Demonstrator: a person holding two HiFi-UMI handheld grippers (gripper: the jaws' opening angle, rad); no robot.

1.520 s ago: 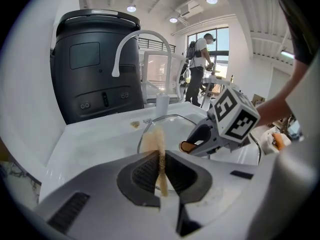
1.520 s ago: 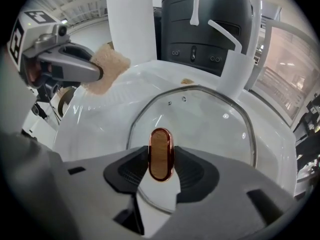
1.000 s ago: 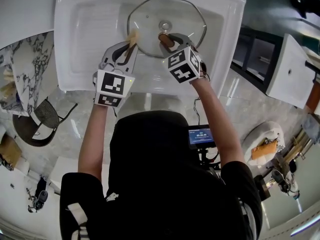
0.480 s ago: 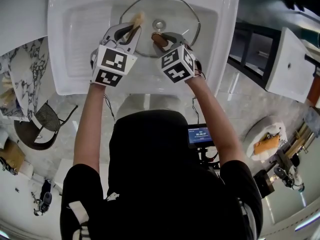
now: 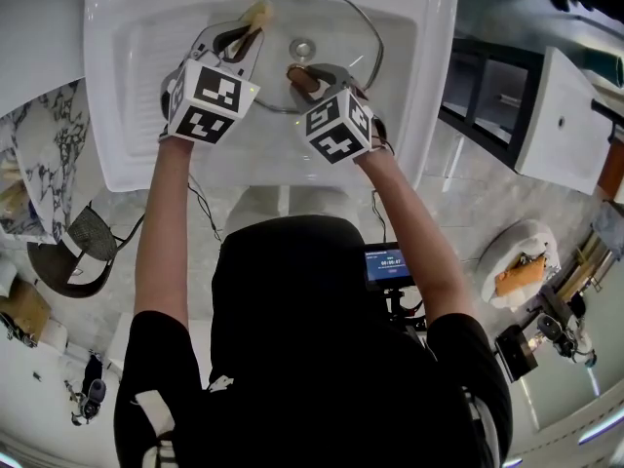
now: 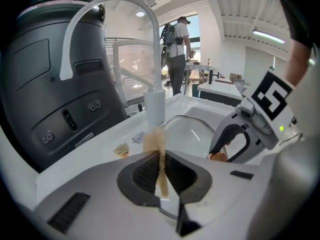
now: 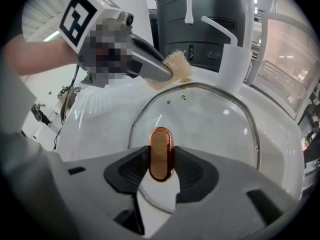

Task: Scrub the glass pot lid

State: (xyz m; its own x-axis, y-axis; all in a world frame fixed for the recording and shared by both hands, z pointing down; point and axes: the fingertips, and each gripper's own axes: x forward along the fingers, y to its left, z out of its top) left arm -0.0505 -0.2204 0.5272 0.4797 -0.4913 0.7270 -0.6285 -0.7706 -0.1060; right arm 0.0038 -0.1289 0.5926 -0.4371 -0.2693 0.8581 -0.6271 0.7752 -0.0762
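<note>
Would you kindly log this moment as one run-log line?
left gripper: shut on sponge at glass pot lid rim | right gripper: shut on lid handle | lid: in sink

I'm watching from the head camera, looking steeply down over the sink (image 5: 136, 76). The left gripper (image 6: 161, 170) camera sits tight behind its jaws, facing the faucet (image 6: 154, 106) past the pinched sponge (image 6: 156, 141); the right gripper (image 7: 161, 166) camera looks across the glass lid (image 7: 210, 115) (its handle (image 7: 161, 151) clamped right up close). All three share that lid, and each gripper camera catches the other gripper.
</note>
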